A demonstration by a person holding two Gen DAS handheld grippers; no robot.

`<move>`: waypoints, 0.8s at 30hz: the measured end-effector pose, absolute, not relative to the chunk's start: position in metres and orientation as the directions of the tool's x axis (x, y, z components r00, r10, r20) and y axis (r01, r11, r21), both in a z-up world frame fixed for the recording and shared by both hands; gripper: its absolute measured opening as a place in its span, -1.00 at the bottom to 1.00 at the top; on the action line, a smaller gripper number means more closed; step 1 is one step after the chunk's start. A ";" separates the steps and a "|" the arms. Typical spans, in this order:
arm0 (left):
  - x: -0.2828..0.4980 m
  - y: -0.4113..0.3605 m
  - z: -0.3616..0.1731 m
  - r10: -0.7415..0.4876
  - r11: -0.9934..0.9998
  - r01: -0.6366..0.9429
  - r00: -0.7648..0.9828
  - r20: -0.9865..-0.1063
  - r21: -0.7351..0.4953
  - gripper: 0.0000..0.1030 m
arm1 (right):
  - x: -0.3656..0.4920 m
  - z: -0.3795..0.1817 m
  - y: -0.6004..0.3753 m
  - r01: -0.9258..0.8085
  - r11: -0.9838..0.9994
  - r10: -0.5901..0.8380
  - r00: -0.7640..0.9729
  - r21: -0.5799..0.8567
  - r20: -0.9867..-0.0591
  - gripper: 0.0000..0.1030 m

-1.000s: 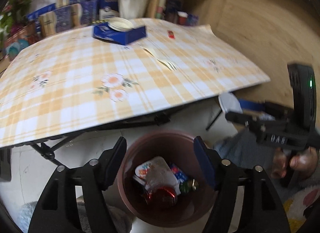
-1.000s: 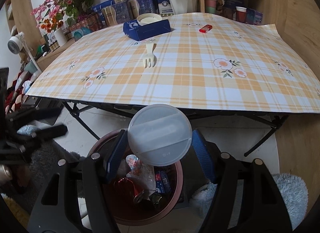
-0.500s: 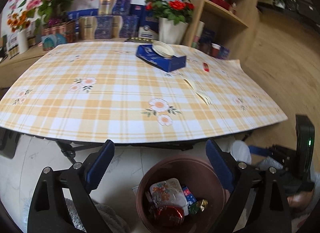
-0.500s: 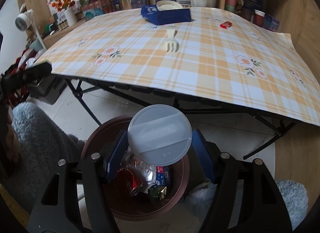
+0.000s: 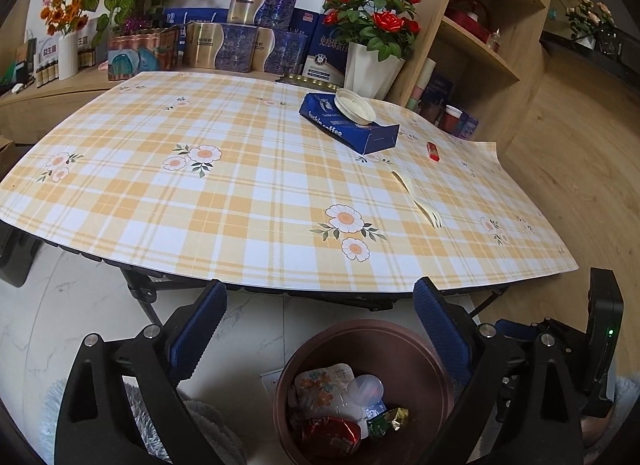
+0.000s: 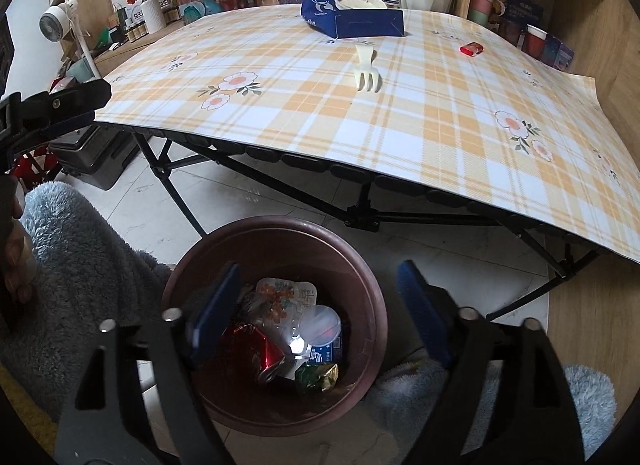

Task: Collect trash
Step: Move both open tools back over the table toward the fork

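The bottom of the round brown plastic bin [image 5: 424,349] is cut off by the lower edge in the left wrist view, and part of its rim is covered by a black gripper arm. The crushed red can [image 6: 262,349] is half buried under wrappers. Print on the blue cardboard box [image 5: 352,129] can't really be read. The small red item [image 6: 471,49] on the bench [image 6: 400,113] is too tiny to be identified.
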State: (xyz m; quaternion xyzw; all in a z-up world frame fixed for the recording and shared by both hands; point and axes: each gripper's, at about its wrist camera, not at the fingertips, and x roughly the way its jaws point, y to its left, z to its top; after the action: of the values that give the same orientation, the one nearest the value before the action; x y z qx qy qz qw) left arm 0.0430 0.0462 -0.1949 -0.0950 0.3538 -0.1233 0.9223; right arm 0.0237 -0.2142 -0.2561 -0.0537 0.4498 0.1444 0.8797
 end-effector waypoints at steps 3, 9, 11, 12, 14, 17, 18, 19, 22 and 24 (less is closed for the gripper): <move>0.043 0.046 -0.196 -0.295 0.952 0.162 0.717 -0.632 -0.260 0.79 | 0.023 -0.255 -0.215 -0.295 0.955 0.200 0.560 0.032 -0.804 0.79; 0.043 0.045 -0.196 -0.293 0.952 0.160 0.716 -0.634 -0.260 0.80 | 0.026 -0.255 -0.219 -0.276 0.960 0.190 0.558 0.035 -0.808 0.88; 0.043 0.045 -0.196 -0.292 0.952 0.158 0.716 -0.634 -0.261 0.80 | 0.026 -0.254 -0.220 -0.272 0.962 0.191 0.562 0.039 -0.805 0.88; 0.042 0.045 -0.196 -0.292 0.952 0.158 0.717 -0.633 -0.261 0.80 | 0.026 -0.253 -0.221 -0.270 0.962 0.193 0.566 0.041 -0.801 0.88; 0.043 0.045 -0.196 -0.293 0.953 0.160 0.716 -0.634 -0.259 0.80 | 0.025 -0.251 -0.222 -0.267 0.963 0.197 0.573 0.046 -0.796 0.88; 0.042 0.043 -0.197 -0.295 0.953 0.167 0.713 -0.636 -0.254 0.80 | 0.025 -0.248 -0.225 -0.259 0.964 0.201 0.585 0.053 -0.786 0.88; 0.042 0.042 -0.197 -0.297 0.952 0.173 0.710 -0.638 -0.251 0.80 | 0.026 -0.247 -0.227 -0.255 0.965 0.202 0.587 0.058 -0.784 0.88; 0.042 0.041 -0.197 -0.297 0.953 0.175 0.709 -0.639 -0.249 0.80 | 0.026 -0.246 -0.228 -0.251 0.966 0.205 0.589 0.064 -0.782 0.88; 0.042 0.038 -0.196 -0.296 0.954 0.181 0.710 -0.639 -0.241 0.80 | 0.029 -0.241 -0.235 -0.238 0.967 0.222 0.595 0.095 -0.773 0.88; 0.041 0.037 -0.194 -0.297 0.953 0.185 0.712 -0.636 -0.239 0.80 | 0.033 -0.235 -0.242 -0.226 0.967 0.235 0.595 0.121 -0.768 0.86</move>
State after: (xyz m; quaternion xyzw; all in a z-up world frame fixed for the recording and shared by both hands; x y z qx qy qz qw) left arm 0.0411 0.0371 -0.1942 -0.0789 0.3562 -0.1307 0.9219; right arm 0.0334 -0.2418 -0.2345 0.0053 0.4310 0.1291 0.8930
